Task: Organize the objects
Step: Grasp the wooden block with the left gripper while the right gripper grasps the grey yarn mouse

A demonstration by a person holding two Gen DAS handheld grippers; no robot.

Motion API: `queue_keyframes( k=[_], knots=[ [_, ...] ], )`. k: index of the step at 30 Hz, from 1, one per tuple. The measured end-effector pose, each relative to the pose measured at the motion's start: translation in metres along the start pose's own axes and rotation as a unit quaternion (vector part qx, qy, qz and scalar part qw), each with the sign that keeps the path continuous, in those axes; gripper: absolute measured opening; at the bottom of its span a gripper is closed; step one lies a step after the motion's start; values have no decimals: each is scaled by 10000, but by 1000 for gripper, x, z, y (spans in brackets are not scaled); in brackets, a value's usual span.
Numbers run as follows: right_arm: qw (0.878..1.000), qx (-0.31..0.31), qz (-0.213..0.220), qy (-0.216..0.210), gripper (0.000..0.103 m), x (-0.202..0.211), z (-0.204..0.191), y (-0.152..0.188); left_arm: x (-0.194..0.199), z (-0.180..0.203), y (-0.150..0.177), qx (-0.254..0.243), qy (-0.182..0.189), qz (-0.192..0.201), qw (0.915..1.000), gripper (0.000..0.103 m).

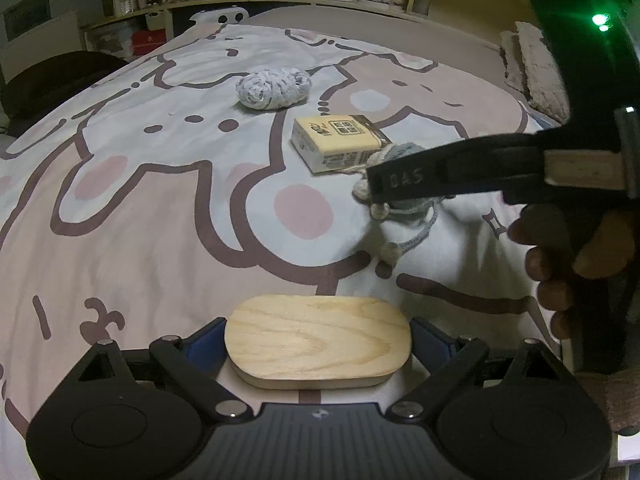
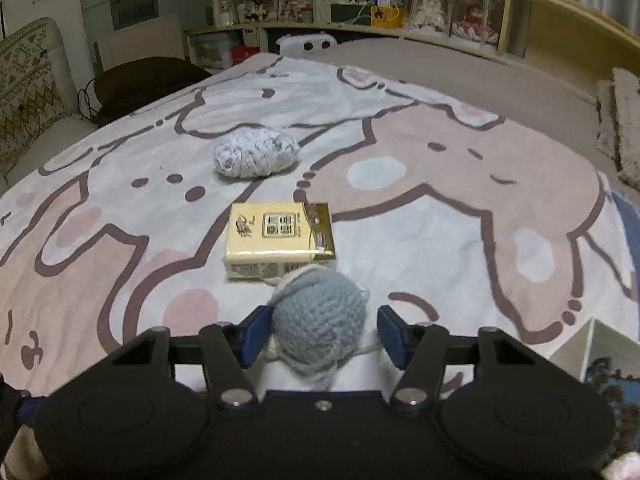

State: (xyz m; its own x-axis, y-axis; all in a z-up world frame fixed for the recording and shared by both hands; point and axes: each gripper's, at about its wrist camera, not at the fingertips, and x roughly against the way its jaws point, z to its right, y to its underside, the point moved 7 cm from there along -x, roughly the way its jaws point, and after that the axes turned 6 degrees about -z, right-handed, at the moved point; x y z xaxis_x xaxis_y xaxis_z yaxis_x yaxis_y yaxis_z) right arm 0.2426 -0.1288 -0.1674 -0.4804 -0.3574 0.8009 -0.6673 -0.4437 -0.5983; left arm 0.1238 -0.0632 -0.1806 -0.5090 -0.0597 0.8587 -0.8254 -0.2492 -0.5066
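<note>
Since you asked how this stuff is gonna handle, my read:

Left tool: it's clamped on the wooden block, blue pads pressed against both short ends. Wood's stiff and smooth, probably light-ish, so the ends are a fine place to hold; it won't squish, but it could slide if you ease off.

Right tool: fingers stand apart around the blue-grey knit piece on the bed. Left pad looks like it's touching the yarn, right pad sits just clear.

Knit piece: soft, squashy, basically weightless. Go for the fat middle, not the dangling cords, they'll snag or slip out.

Tissue pack: right behind the knit piece, looks like they touch. Soft plastic wrap, light, slippery; pinch across the narrow sides.

Yarn bundle: farther back on the duvet, well apart from everything. Soft, grab the bulk.

Hard to tell: the left view has your right tool's arm covering most of the knit piece. A white bin is cut off at the right edge, contents unclear.
</note>
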Motion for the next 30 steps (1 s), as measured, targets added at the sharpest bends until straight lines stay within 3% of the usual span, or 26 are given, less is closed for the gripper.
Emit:
queue_keyframes(
  k=[1, 11, 20, 30],
  knots=[
    [10000, -41, 23, -64, 50, -1, -1, 0, 0, 0, 0, -12, 0, 3, 10000, 94],
    [9994, -259, 216, -40, 49, 21, 0, -3, 13, 1, -3, -86, 277, 209, 9994, 94],
    [9954, -808, 513, 103, 48, 70, 16, -1, 33, -6, -19, 67, 442, 401, 9982, 94],
    [9849, -1535, 731, 316, 49, 124, 38, 16, 56, -8, -33, -133, 609, 645, 9960, 94]
  ],
)
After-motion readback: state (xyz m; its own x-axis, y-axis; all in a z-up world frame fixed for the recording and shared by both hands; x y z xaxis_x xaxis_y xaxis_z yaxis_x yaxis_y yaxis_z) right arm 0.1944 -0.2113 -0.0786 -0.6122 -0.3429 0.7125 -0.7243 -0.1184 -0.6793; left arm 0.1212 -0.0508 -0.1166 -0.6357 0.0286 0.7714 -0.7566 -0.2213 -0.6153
